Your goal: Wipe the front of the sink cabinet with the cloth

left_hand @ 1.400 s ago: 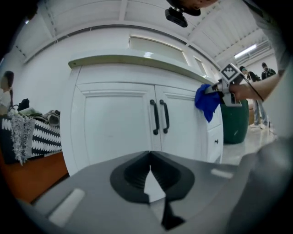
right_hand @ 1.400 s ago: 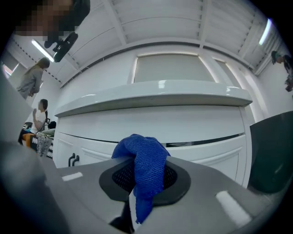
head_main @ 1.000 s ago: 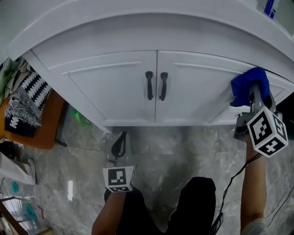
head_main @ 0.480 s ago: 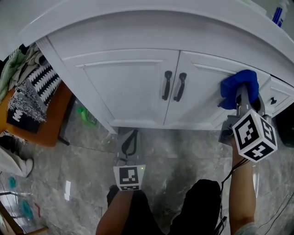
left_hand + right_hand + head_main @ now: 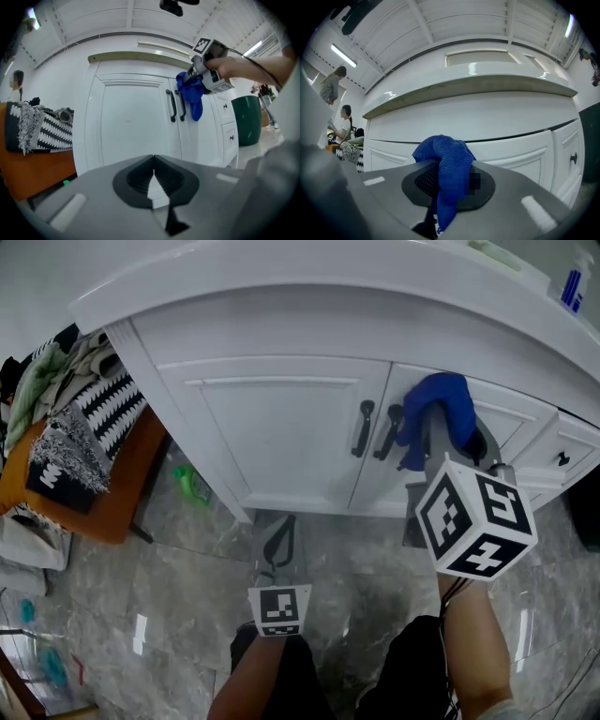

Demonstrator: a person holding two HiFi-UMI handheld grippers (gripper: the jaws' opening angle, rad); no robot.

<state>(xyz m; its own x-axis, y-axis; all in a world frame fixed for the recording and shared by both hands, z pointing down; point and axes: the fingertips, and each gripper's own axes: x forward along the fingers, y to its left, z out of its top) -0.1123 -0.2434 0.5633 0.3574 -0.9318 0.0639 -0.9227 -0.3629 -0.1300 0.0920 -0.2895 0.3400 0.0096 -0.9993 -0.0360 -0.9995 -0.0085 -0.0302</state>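
**A:** Where is the cloth?

**B:** The blue cloth point(image 5: 439, 397) is pinched between the jaws of the right gripper point(image 5: 449, 182). It is bunched up over their tips, with a tail hanging below them. It lies against the right door of the white sink cabinet point(image 5: 281, 427), high on the panel and just beside the black handles point(image 5: 364, 427).

**A:** And the other hand?

**B:** The left gripper point(image 5: 153, 180) has its jaws closed together with nothing between them. It is held low over the marble floor point(image 5: 187, 559), well apart from the doors.

**A:** What differs from a second ago?

**B:** Then the cloth sat at the outer right end of that door, near the drawers. Now it is at the door's inner edge, by the handles. The left gripper stays low and closed.

**A:** Any writing to read?

**B:** The cube point(image 5: 473, 517) on the right gripper carries black-and-white square markers, not letters. A white bottle point(image 5: 572, 285) on the cabinet's top at the far right has blue print, too small to read.
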